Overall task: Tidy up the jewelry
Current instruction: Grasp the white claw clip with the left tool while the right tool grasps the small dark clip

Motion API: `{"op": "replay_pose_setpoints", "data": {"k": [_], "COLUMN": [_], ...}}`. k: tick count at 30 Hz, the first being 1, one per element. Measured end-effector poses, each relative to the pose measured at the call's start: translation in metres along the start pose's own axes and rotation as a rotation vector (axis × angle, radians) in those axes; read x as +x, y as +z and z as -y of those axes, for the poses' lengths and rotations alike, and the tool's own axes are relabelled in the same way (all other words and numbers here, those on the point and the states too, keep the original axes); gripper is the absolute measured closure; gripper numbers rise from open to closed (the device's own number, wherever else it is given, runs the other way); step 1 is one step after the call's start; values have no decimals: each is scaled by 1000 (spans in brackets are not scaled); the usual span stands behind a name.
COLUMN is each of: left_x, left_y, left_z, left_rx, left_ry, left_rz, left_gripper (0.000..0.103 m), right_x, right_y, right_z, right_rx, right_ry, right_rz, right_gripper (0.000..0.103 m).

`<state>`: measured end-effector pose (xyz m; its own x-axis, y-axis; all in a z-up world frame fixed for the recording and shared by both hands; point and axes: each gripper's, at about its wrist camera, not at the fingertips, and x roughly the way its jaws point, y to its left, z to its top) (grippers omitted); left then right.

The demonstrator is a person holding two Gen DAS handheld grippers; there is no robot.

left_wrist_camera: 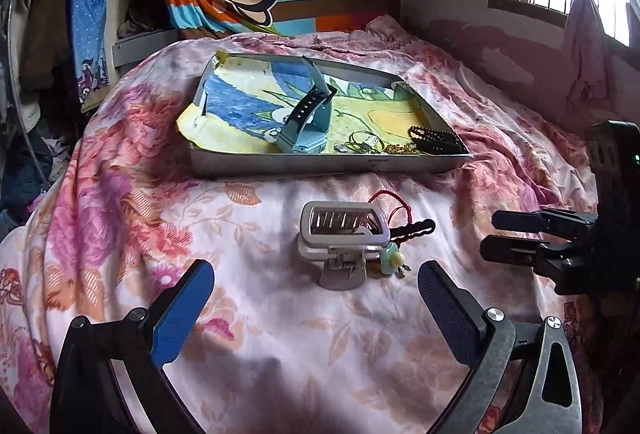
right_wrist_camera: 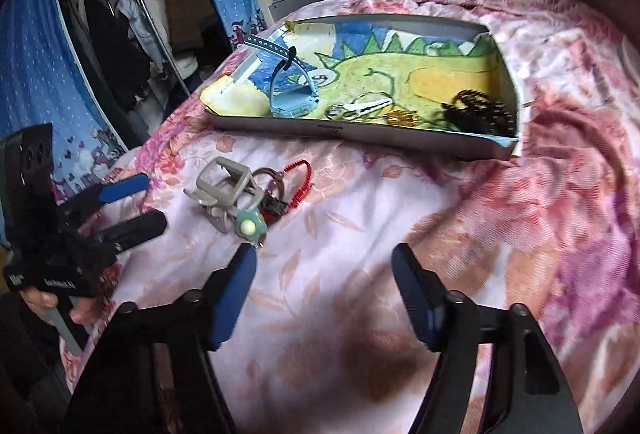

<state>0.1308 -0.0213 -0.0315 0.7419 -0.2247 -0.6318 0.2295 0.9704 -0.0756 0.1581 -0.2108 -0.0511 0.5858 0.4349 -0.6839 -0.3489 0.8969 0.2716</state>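
Left gripper point(left_wrist_camera: 316, 298): black frame, one blue-faced finger point(left_wrist_camera: 182, 314), one finger with a dark textured pad, round silver screw heads at the pivots. Right gripper point(right_wrist_camera: 324, 298): black frame, blue-sided fingers point(right_wrist_camera: 232, 298), dark screws. White lettering marks the left unit's black body.

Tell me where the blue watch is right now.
The blue watch lies inside the tray, left of the rings and black beads.

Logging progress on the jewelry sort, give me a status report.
Left gripper and right gripper open, empty. Watch, beads in tray; grey clip, red cord on bedspread. Nothing blocking.
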Motion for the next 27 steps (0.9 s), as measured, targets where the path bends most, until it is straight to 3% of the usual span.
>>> {"op": "replay_pose_setpoints", "data": {"k": [5, 11, 20, 22, 27], "left_x": [10, 20, 35, 38, 38], "left_y": [4, 6, 7, 7, 6], "left_z": [6, 8, 7, 6, 6], "left_rx": [28, 41, 38, 32, 32], "left_ry": [-21, -25, -43, -47, -68], "left_rz": [-7, -13, -47, -58, -57], "left_gripper": [14, 27, 33, 42, 51], "right_x": [18, 33, 43, 45, 48], "right_y": [8, 15, 15, 15, 14], "right_z": [-13, -21, -13, -13, -11], "right_rx": [-28, -42, 1, 6, 19], "right_ry": [42, 65, 105, 110, 118], "right_rz": [5, 14, 10, 4, -6], "right_gripper": [64, 78, 88, 89, 89]}}
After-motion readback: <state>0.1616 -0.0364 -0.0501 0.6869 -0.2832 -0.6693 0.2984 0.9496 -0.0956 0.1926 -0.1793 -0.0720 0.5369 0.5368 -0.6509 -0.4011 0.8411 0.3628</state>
